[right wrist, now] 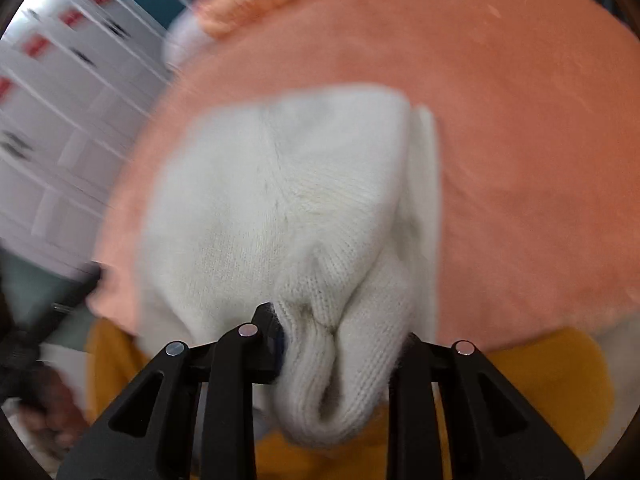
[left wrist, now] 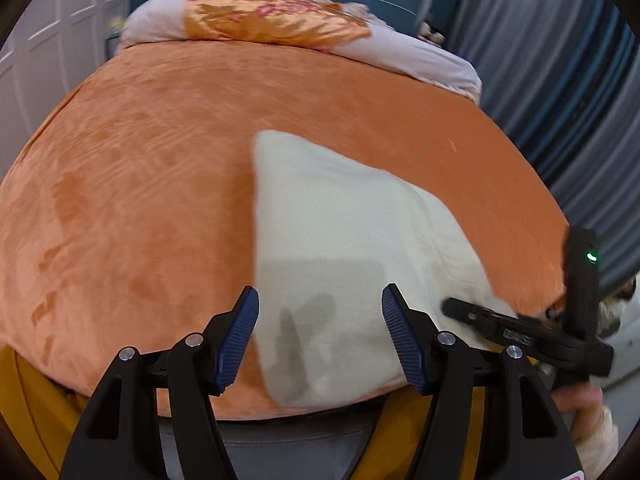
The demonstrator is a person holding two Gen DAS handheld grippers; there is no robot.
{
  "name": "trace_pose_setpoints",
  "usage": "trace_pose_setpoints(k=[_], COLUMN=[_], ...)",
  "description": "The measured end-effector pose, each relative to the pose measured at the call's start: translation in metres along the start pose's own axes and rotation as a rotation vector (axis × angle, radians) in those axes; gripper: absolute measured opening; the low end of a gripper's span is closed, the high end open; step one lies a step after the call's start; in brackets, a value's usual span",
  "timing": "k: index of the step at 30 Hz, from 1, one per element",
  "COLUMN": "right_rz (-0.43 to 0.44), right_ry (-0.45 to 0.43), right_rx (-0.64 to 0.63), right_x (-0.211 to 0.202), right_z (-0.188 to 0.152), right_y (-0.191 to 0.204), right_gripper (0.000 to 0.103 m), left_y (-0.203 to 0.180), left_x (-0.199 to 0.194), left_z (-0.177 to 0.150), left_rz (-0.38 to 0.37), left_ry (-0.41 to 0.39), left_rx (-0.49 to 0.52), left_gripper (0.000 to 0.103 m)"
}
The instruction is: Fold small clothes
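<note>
A white knitted garment (left wrist: 344, 240) lies on the orange bedspread (left wrist: 140, 180) near the bed's front edge. My left gripper (left wrist: 320, 332) is open and empty, hovering over the garment's near end. My right gripper (right wrist: 340, 348) is shut on a bunched fold of the white garment (right wrist: 280, 200); the cloth fills the gap between its jaws and hides the fingertips. In the left wrist view the right gripper (left wrist: 500, 320) reaches in from the right onto the garment's edge.
A patterned orange quilt (left wrist: 272, 12) and a pale pillow (left wrist: 420, 56) lie at the head of the bed. White wardrobe doors (left wrist: 40, 60) stand on the left and a grey-blue curtain (left wrist: 560, 80) on the right. Mustard fabric (right wrist: 540, 392) shows below the bed edge.
</note>
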State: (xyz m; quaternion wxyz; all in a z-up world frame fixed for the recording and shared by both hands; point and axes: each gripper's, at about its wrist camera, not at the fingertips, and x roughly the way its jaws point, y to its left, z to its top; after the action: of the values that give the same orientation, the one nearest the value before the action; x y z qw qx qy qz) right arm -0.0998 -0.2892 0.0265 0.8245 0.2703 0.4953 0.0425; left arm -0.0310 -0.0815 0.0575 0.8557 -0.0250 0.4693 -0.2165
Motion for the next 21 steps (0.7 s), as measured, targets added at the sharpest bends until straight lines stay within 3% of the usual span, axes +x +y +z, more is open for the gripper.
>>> trace_pose_setpoints(k=[2,4,5,7,8,10,11,13,15,18,21], right_rz=[0.168,0.224,0.142,-0.056,-0.062,0.023,0.026,-0.017,-0.092,-0.112,-0.211], right_ry=[-0.095,-0.146,-0.130,0.012,0.050,0.023,0.013,-0.035,-0.073,-0.123,-0.230], right_rx=[-0.005,-0.041,-0.074,-0.061,-0.020,0.047,0.050,0.029,0.008,-0.027,-0.200], right_x=[-0.029,-0.039,-0.027,0.022,0.033,0.017,0.008,-0.011,-0.031,-0.052,-0.071], right_z=[0.003,0.004,0.003,-0.002,-0.004,-0.003,-0.002,-0.002,-0.006,-0.014,-0.016], right_y=[0.011,0.014,0.010,-0.017,-0.028,-0.032,-0.029,-0.021,-0.014,0.005,0.052], right_gripper=[0.023,0.023,0.023,0.023,0.023,0.028,0.029,0.037,0.039,0.039,0.039], left_y=[0.008,0.014,0.018,0.025,0.027,0.035,0.039,0.047,0.056,0.063,0.069], left_x=[-0.008,-0.010,-0.008,-0.006,-0.005,-0.004,-0.003,-0.001,0.001,-0.005,-0.012], left_z=[0.001,-0.001,-0.002,-0.005,-0.007,-0.011,-0.012,-0.016,-0.018,-0.018,-0.016], left_rz=[0.021,0.031,0.036,0.028,0.026,0.038,0.052,0.060,0.055,0.082,0.118], left_ry=[-0.028,-0.035,-0.026,-0.009,-0.002,0.010,0.012,0.023,0.033,0.008,-0.016], left_rx=[-0.019,-0.038,-0.054,-0.080,-0.091,-0.105,-0.113,-0.143,-0.180,-0.181,-0.175], left_gripper=[0.062,0.062,0.062,0.062,0.062,0.062,0.062,0.062,0.062,0.062,0.062])
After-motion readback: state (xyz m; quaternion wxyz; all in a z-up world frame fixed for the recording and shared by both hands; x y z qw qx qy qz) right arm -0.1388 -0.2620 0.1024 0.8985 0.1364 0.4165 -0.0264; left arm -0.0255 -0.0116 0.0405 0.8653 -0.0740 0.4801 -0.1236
